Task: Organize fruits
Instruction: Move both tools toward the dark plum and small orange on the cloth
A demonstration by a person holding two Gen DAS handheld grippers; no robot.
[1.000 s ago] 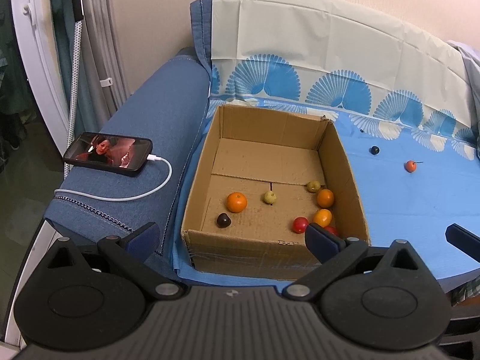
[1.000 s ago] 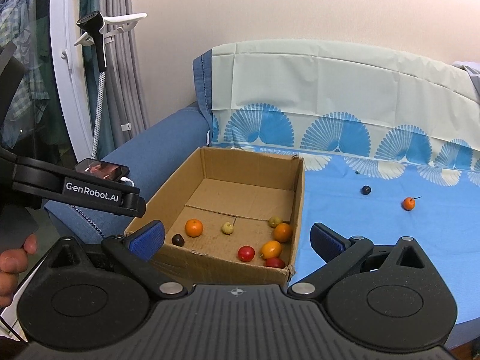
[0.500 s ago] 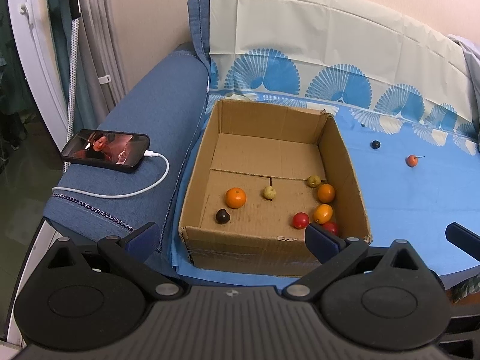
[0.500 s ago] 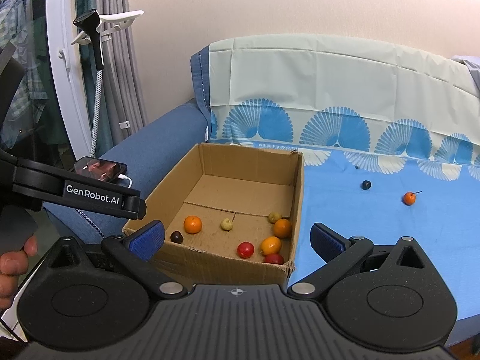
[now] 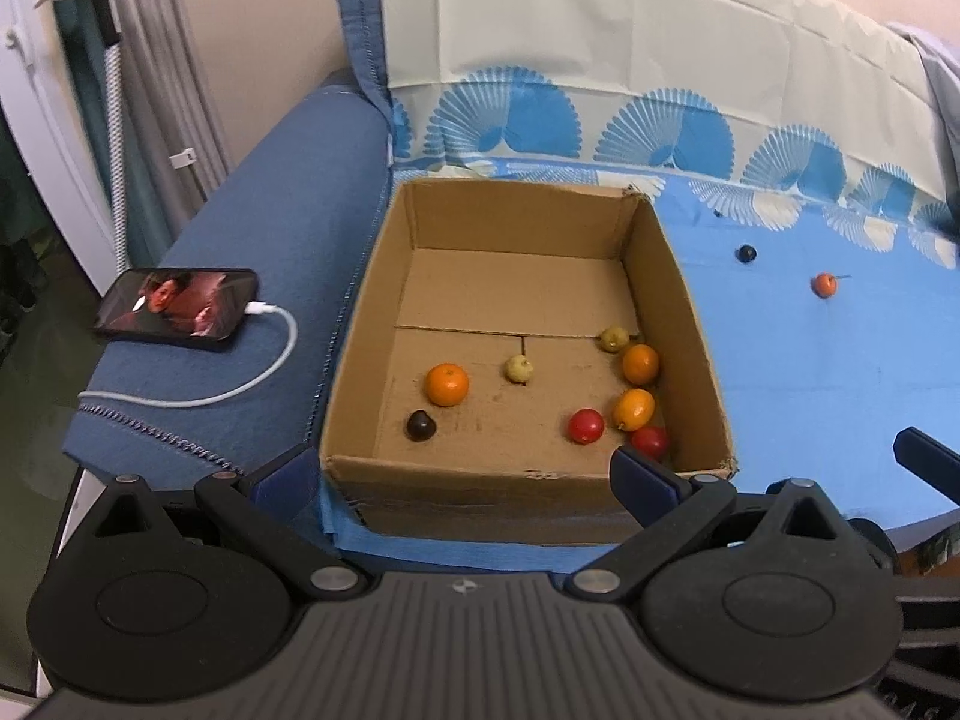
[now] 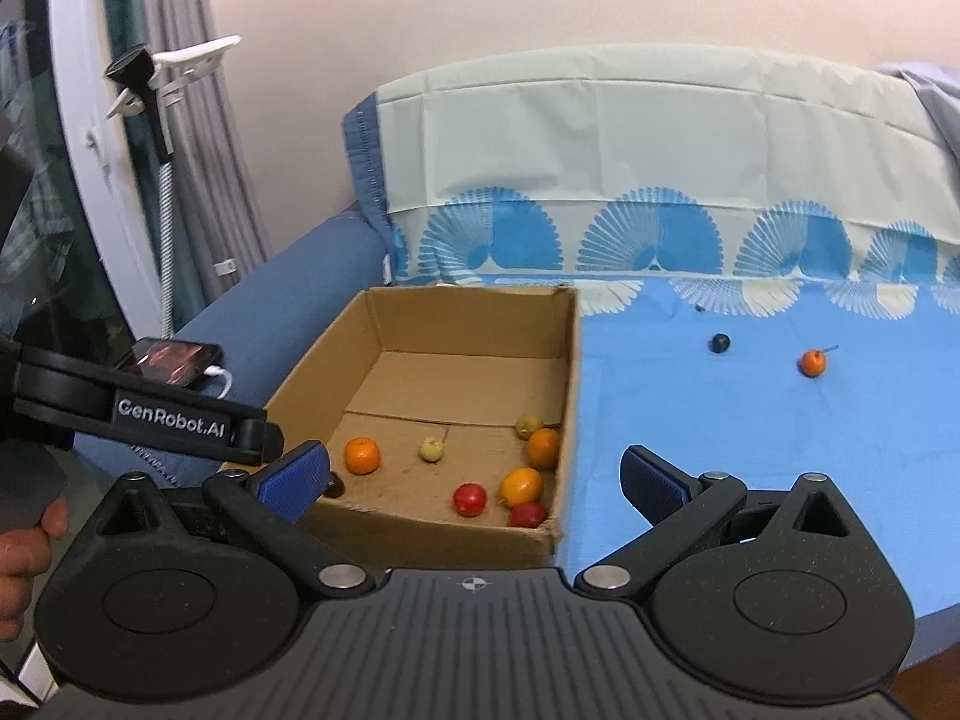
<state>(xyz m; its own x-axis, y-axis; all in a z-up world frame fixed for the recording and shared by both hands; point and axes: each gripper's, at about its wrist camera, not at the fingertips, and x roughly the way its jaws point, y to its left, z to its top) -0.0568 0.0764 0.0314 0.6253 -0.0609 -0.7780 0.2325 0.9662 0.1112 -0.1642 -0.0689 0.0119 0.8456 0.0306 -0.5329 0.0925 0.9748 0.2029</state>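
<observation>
The left gripper (image 5: 462,474) is hovering with its fingers spread wide and nothing between them, just in front of the near wall of a cardboard box (image 5: 516,222) that is sitting on a blue cloth (image 5: 810,372) spread over a sofa. The right gripper (image 6: 474,477) is also hanging with its blue-padded fingers (image 6: 651,480) well apart and gripping nothing, near the box's right front corner. Inside the box, eight small fruits are lying on the cardboard floor: an orange (image 5: 447,384) towards the left, a dark fruit (image 5: 420,425) just in front of it, a pale green fruit (image 5: 519,368) near the middle, and a cluster along the right wall made up of another greenish fruit (image 5: 614,338), a second orange fruit (image 5: 640,363), a yellow-orange oval fruit (image 5: 633,410), a red fruit (image 5: 586,425) and a second red fruit (image 5: 650,441) (this last one is partly hidden behind the left gripper's right fingertip). Two fruits are lying out on the cloth, well apart from the box: a small dark berry (image 6: 719,342) and, to its right, a small orange fruit with a stem (image 6: 812,363). A phone (image 5: 180,310) with a lit screen is resting on the blue sofa arm (image 5: 270,198), with a white cable (image 5: 264,375) plugged into it. In the right wrist view, a thumb and fingers (image 6: 24,534) are gripping the left gripper's handle at the left edge.
</observation>
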